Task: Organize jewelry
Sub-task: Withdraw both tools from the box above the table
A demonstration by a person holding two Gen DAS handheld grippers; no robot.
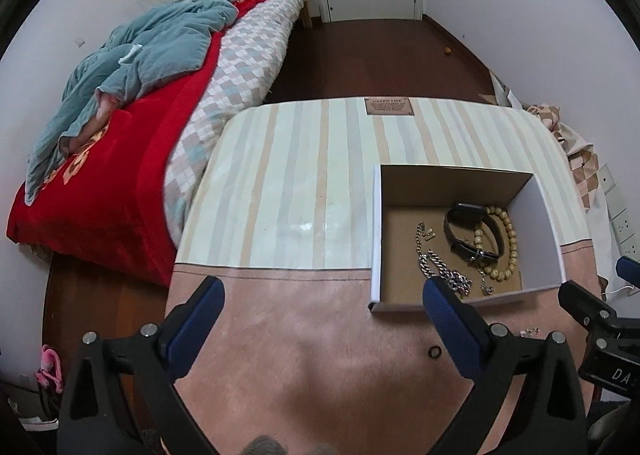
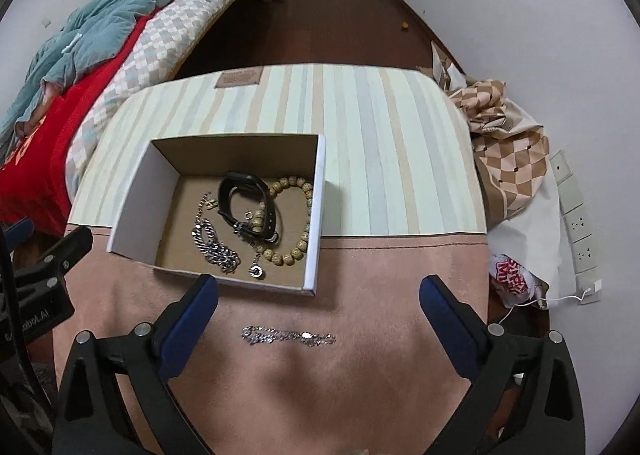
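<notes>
An open cardboard box (image 1: pixel 376 235) (image 2: pixel 316 215) stands on the table. Inside it lie a black watch (image 1: pixel 468 231) (image 2: pixel 244 199), a tan bead bracelet (image 1: pixel 508 251) (image 2: pixel 296 243) and a chunky silver chain (image 1: pixel 440 273) (image 2: pixel 216 245). A thin silver chain (image 2: pixel 288 336) lies loose on the pink cloth, just in front of the box. My right gripper (image 2: pixel 319 287) hangs open above that chain, holding nothing. My left gripper (image 1: pixel 324 289) is open over bare cloth, left of the box. A small dark ring (image 1: pixel 434 352) and tiny earrings (image 1: pixel 528 332) lie near its right finger.
The table (image 1: pixel 280 183) has a striped far half and a pink near half. A bed (image 1: pixel 120 191) with a red blanket and teal quilt stands at the left. A checkered cloth (image 2: pixel 508 159), a plastic bag (image 2: pixel 516 279) and wall sockets (image 2: pixel 580 223) crowd the right side.
</notes>
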